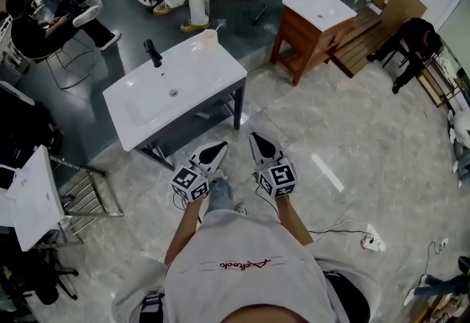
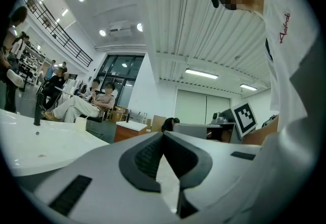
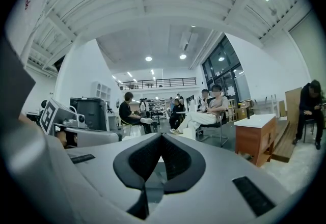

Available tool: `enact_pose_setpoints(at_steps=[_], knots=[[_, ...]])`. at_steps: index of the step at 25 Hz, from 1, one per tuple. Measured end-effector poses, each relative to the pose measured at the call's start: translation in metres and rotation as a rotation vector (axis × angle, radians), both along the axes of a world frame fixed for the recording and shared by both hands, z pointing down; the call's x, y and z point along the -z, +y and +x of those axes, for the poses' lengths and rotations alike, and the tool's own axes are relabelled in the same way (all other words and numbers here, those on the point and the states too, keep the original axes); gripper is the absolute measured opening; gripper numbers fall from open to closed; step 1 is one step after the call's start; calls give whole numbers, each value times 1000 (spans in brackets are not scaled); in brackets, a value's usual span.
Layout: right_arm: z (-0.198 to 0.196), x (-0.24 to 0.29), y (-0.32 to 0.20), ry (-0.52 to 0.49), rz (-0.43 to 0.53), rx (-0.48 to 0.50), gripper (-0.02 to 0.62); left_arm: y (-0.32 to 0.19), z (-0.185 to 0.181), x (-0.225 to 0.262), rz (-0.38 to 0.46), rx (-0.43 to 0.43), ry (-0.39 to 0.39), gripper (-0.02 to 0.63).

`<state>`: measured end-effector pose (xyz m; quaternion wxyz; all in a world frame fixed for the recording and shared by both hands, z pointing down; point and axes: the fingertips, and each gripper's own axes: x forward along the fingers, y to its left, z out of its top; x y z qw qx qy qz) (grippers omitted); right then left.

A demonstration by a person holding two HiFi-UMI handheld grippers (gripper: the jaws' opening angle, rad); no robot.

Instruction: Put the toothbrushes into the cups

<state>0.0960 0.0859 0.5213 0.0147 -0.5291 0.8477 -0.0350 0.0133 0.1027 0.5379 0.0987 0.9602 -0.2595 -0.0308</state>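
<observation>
A pale cup (image 1: pixel 210 39) stands on the far right corner of the white sink vanity (image 1: pixel 198 75), near its black faucet (image 1: pixel 153 52). No toothbrush shows in any view. My left gripper (image 1: pixel 222 144) and right gripper (image 1: pixel 255 136) hang side by side over the floor, just short of the vanity's near right corner and pointing level toward it. Both are shut with nothing between their tips. In the left gripper view the left gripper (image 2: pixel 163 134) faces the sink top (image 2: pixel 46 146) and the cup (image 2: pixel 80 122). The right gripper (image 3: pixel 162 135) looks past the cup (image 3: pixel 189 133).
A wooden vanity (image 1: pixel 317 13) with a white top stands at the back right, with wooden boards (image 1: pixel 371 35) beside it. People sit behind the sink, and one in black (image 1: pixel 411 39) crouches at right. A metal rack (image 1: pixel 84 197) is at left. A power strip (image 1: pixel 371 242) and cables lie on the floor.
</observation>
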Motion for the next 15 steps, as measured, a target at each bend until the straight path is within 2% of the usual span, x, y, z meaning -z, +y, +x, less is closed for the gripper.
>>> enact_pose_setpoints(at_steps=[15], knots=[[-3,-1,11,1,6,-1,20,13,1,1,15,-12,2,9]])
